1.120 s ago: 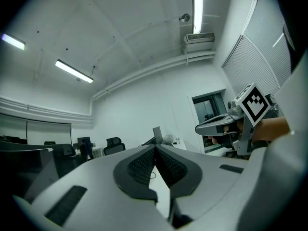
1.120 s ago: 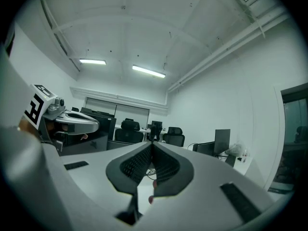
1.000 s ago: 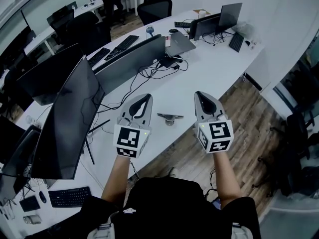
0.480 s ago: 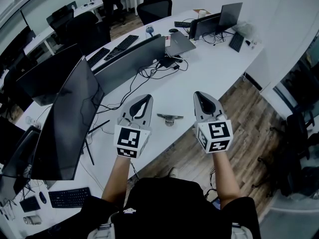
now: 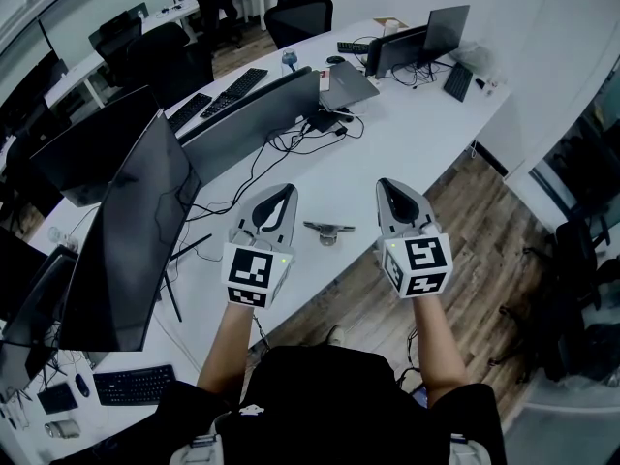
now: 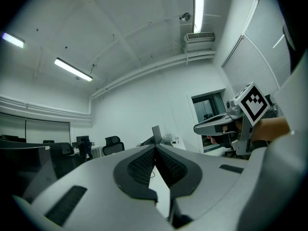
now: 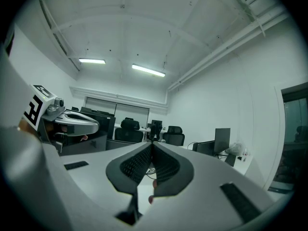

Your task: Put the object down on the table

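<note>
A small grey metal object (image 5: 329, 229) lies flat on the white table (image 5: 417, 134), close to its front edge. My left gripper (image 5: 281, 192) hovers just left of it and my right gripper (image 5: 391, 184) just right of it; neither touches it. Both point level across the table. In the left gripper view the left gripper (image 6: 155, 148) has its dark pads meeting, with nothing between them. The right gripper (image 7: 152, 146) looks the same in its own view: pads together, nothing held. Each gripper shows in the other's view, the right gripper (image 6: 217, 125) and the left gripper (image 7: 77, 121).
Large curved monitors (image 5: 136, 231) stand at the left, another monitor (image 5: 257, 114) behind my left gripper. Black cables (image 5: 291, 143) trail over the table middle. A laptop (image 5: 349, 83), keyboards (image 5: 237, 90) and two more screens (image 5: 421, 39) lie further back. Wooden floor (image 5: 484, 221) lies beyond the edge.
</note>
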